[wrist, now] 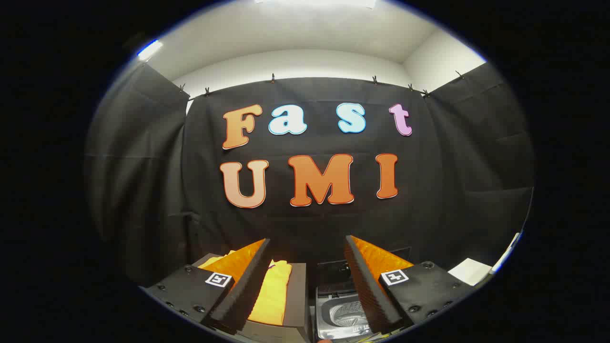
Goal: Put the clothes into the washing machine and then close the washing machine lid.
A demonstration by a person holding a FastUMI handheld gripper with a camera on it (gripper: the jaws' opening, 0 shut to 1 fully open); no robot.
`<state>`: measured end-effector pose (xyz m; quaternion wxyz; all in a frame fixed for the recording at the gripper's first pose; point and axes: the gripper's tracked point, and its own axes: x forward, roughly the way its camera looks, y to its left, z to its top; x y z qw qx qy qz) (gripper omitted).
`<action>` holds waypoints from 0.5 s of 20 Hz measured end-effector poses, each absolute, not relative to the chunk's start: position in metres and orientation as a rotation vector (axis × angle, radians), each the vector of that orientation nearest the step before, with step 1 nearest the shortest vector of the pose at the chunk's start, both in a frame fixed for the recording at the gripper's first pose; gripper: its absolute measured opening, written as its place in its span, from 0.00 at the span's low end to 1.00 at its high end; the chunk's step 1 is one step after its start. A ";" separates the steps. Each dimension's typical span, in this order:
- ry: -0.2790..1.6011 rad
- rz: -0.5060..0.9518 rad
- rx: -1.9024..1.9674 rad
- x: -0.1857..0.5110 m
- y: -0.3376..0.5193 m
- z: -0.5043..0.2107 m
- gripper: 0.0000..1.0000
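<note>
A folded yellow garment [273,290] lies on a grey box [298,295], beside and partly behind the left finger. The gripper [307,281] holds its fingers wide apart, gripping nothing. Between them, nearer the right finger, the washing machine [340,312] stands with its drum showing.

Black booth cloth [143,181], white paper [469,271] right

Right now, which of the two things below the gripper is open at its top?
The washing machine, beside the right finger: its drum shows. The box carries yellow clothes. The gripper is open.
</note>
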<state>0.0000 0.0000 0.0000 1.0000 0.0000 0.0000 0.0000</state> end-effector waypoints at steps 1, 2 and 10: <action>0.001 -0.003 0.001 0.001 -0.001 0.000 0.98; 0.003 -0.009 -0.001 0.003 -0.003 -0.001 0.98; -0.002 -0.022 -0.021 0.010 -0.003 0.002 0.98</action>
